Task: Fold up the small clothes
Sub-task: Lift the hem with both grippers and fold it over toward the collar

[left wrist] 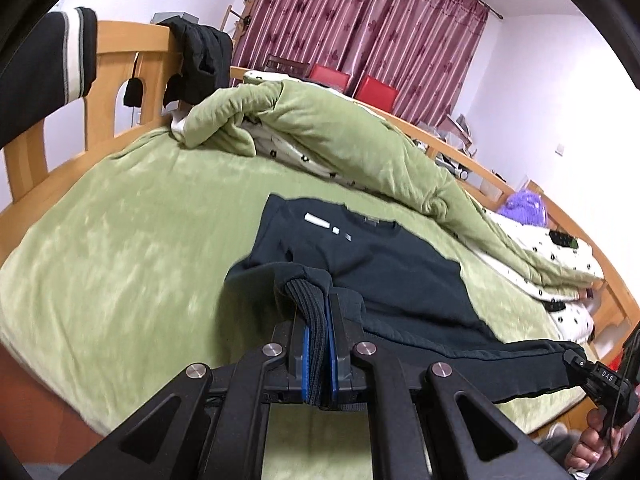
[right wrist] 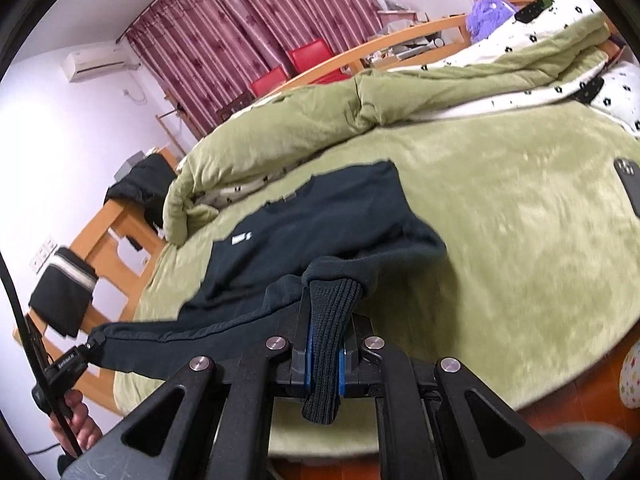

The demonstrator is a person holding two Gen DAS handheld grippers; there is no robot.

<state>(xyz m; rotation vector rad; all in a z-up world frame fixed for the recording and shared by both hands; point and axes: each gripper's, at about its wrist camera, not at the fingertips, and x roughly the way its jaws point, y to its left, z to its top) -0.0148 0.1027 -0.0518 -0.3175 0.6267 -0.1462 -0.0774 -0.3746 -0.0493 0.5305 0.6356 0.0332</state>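
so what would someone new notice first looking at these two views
First the dark sweatshirt spread on the green bed cover, its near end lifted off the bed. The left gripper and the right gripper are each shut on a ribbed cuff of it. Behind lies a rumpled green quilt along the far side of the bed, with maroon curtains beyond.

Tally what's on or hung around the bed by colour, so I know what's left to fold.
Dark teal: 1, the cotton sweatshirt with ribbed hem, pinched by both grippers
Black: 2, a garment and a white-striped one draped on the wooden bed frame
Green: 1, the plush quilt
Purple: 1, a fuzzy item
Total: 5
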